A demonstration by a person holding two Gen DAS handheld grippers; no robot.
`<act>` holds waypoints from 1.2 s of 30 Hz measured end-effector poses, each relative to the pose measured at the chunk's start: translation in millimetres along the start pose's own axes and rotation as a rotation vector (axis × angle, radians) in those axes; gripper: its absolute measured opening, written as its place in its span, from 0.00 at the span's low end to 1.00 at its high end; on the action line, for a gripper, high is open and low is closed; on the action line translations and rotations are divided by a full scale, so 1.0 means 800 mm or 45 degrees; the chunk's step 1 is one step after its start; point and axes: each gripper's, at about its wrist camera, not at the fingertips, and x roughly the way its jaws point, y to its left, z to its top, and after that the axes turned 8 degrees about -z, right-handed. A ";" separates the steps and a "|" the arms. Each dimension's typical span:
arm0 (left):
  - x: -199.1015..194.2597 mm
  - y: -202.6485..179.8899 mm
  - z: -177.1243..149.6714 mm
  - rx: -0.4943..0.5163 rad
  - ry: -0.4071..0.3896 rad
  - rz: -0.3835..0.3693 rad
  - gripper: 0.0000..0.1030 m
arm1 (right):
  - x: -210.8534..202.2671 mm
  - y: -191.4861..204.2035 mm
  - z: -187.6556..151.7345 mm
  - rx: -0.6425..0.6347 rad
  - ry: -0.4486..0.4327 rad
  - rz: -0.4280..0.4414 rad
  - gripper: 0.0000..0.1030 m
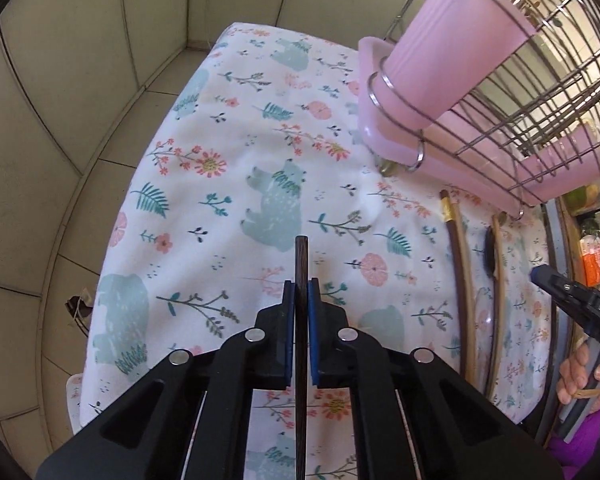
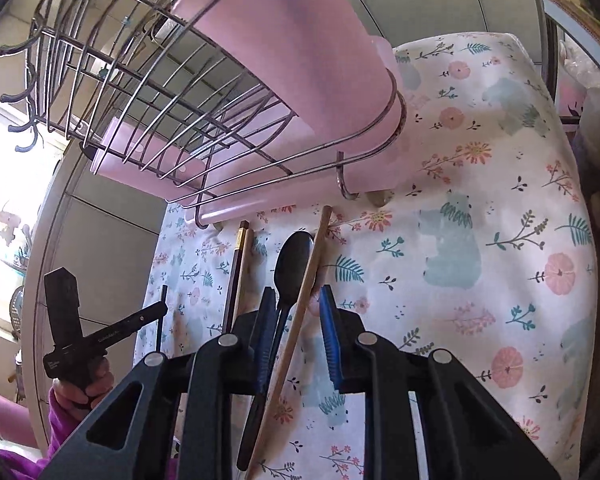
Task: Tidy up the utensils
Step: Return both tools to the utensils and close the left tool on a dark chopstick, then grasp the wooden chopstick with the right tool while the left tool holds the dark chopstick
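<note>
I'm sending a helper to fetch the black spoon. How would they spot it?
Find the wire dish rack on the floral cloth. Just below it lies the black spoon, among wooden chopsticks; only it has a rounded bowl.

The dark stick [image 1: 301, 280] in the left gripper [image 1: 301, 304] runs past the bottom edge, so its lower end is not seen. In the right view the black spoon [image 2: 290, 276] and the wooden chopstick [image 2: 308, 280] pass behind the blue pads [image 2: 330, 336]; contact with them cannot be told. The rack [image 2: 148, 92] is cut off at the top. Things behind its wires are blurred.
</note>
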 end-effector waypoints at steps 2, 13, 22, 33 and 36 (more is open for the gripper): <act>-0.001 -0.005 0.000 0.005 -0.004 -0.014 0.05 | 0.010 0.002 0.003 0.011 0.026 0.010 0.21; 0.005 -0.007 -0.004 0.004 0.000 -0.064 0.05 | 0.056 0.005 0.015 0.065 0.112 -0.017 0.21; 0.004 -0.007 -0.005 0.006 -0.003 -0.088 0.05 | 0.071 -0.003 0.015 0.096 0.115 -0.007 0.09; -0.010 -0.016 -0.003 0.024 -0.051 -0.133 0.05 | 0.030 -0.003 0.006 0.068 0.017 -0.012 0.08; -0.019 -0.023 -0.001 0.039 -0.084 -0.154 0.05 | 0.015 0.007 0.001 0.042 -0.019 -0.003 0.08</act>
